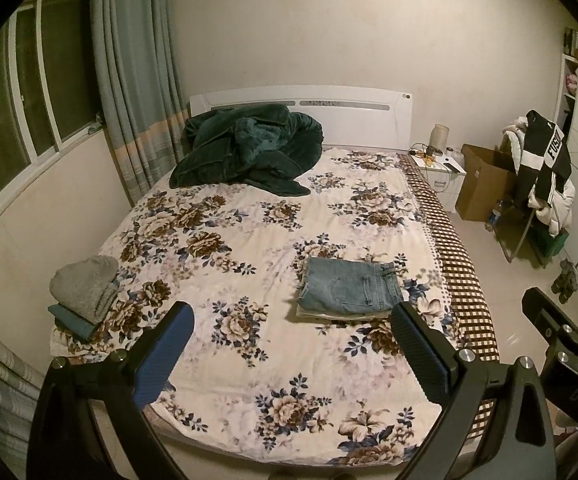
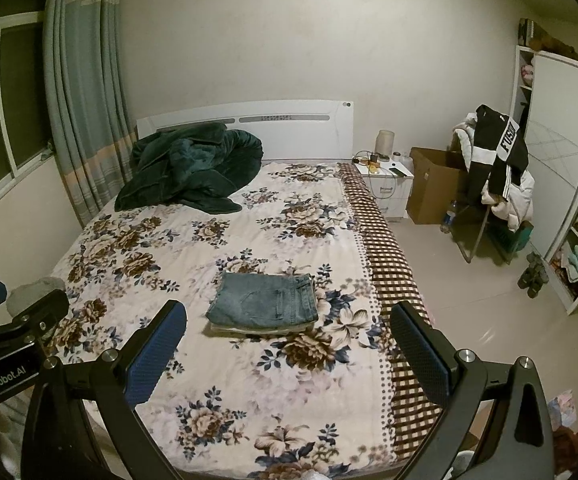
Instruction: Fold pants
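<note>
Folded blue jeans (image 1: 351,286) lie on top of a small stack of folded light clothes on the floral bedspread (image 1: 273,220), toward the bed's right side; they also show in the right wrist view (image 2: 265,298). My left gripper (image 1: 293,320) is open and empty, held back above the foot of the bed, short of the jeans. My right gripper (image 2: 289,320) is open and empty too, held beside it on the right; it shows at the right edge of the left wrist view (image 1: 561,300). The left gripper (image 2: 17,300) shows at the left edge of the right wrist view.
A grey and teal pile of folded clothes (image 1: 85,292) sits at the bed's left edge. A dark green blanket (image 1: 249,148) is bunched at the headboard. Right of the bed are a nightstand (image 2: 389,180), a cardboard box (image 2: 433,184), a chair draped with jackets (image 2: 497,168) and a wardrobe (image 2: 561,152).
</note>
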Demonstrator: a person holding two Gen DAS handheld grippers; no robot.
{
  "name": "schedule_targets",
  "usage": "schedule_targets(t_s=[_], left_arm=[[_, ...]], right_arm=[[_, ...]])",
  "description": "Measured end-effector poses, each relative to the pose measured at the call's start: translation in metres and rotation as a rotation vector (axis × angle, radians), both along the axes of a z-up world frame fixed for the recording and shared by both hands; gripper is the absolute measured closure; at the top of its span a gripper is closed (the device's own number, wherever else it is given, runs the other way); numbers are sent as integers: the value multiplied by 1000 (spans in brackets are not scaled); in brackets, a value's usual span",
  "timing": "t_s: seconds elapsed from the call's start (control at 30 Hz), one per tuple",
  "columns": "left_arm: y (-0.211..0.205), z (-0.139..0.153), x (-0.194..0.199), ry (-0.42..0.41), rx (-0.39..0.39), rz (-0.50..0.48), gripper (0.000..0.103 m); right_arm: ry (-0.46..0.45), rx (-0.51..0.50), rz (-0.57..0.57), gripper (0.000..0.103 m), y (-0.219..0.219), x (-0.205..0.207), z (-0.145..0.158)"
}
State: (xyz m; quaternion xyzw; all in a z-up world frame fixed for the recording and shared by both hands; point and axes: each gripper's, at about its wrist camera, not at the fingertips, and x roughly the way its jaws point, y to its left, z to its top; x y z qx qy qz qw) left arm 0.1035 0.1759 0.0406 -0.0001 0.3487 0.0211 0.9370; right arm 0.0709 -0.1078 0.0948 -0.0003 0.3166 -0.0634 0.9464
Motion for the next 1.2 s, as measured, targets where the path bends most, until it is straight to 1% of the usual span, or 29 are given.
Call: schedule_targets(t_s=[0.33,0.53,0.8,1.2], left_arm=[[0,1,-3,5,2,1,2],[0,2,-5,1,3,0,2],[1,3,-8,1,4,-2,2],[13,14,-10,-8,5,-17,2]], right_arm=[[2,5,0,0,1,-2,-2],[6,6,3,0,6,-9,-9],[6,8,3,0,7,-9,-9],[8,7,-1,0,6,-15,-13]])
